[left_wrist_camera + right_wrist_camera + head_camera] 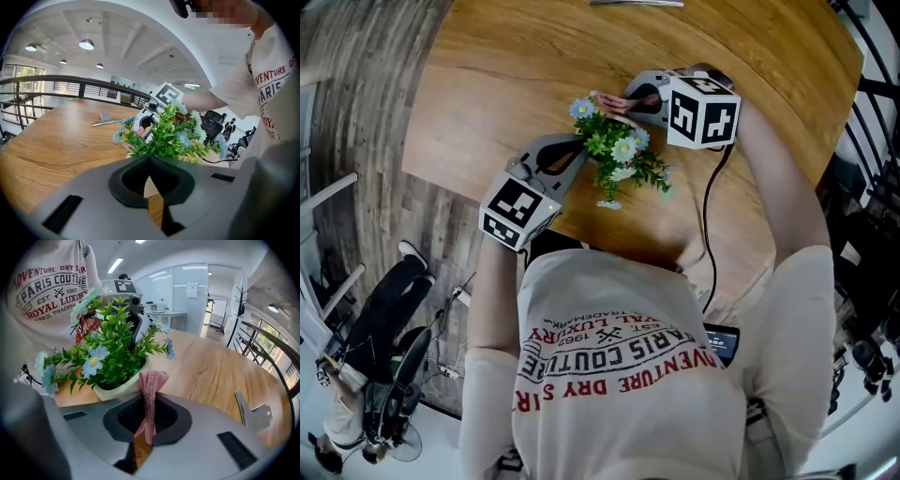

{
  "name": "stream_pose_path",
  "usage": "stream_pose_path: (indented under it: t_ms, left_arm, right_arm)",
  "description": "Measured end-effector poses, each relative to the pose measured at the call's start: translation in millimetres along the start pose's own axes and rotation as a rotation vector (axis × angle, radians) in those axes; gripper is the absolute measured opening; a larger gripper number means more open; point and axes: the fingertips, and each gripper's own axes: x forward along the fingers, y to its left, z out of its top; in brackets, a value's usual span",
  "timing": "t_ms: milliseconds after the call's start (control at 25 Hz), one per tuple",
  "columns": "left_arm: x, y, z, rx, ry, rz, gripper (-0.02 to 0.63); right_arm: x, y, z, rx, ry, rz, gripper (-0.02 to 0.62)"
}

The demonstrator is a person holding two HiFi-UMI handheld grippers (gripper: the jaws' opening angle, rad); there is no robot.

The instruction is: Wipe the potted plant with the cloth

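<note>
We are standing over the round wooden table (pixel 506 66) with the potted plant (pixel 619 155) just in front of us, near the table's edge and flanked by our two tools.

We are clamping the pink cloth (pixel 151 385) in the right hand-held gripper (pixel 150 413). Its jaws are pressing together on a folded strip that is sticking up past the tips. We are bringing that bunched end right up to the cream pot (pixel 124 387), close to the rim and under the overhanging leaves. We cannot tell whether it is actually touching. Pinching the cloth into a narrow tuft probably lets us reach between stems and along the rim without flattening the flowers.

We are holding the left hand-held gripper (pixel 572 148) against the opposite side of the plant. Its jaws are drawn together with nothing caught between them, and only a thin slit is showing pale surface and table wood beyond. From its own view the foliage is rising directly past the tips. We judge that it is acting as a brace, so the light pot is not sliding or tipping while the cloth is pushing from the other side.

A small metal piece (pixel 253 413) is lying well apart on the table, out of the way.

The wiping seems to be at its contact stage, and the next stroke calls for gentle pressure.
</note>
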Motion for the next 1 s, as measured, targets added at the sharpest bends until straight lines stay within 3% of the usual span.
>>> stream_pose_path:
  t_ms: [480,1000]
  left_arm:
    - [0,0,-2,0.01,0.024,0.011,0.015]
    - [1,-1,-5,0.023,0.016,0.024,0.015]
  right_arm:
    - [-7,33,-27,0.028,0.096,0.033,0.043]
    - [-8,76,-36,0.177,0.056,-0.06,0.043]
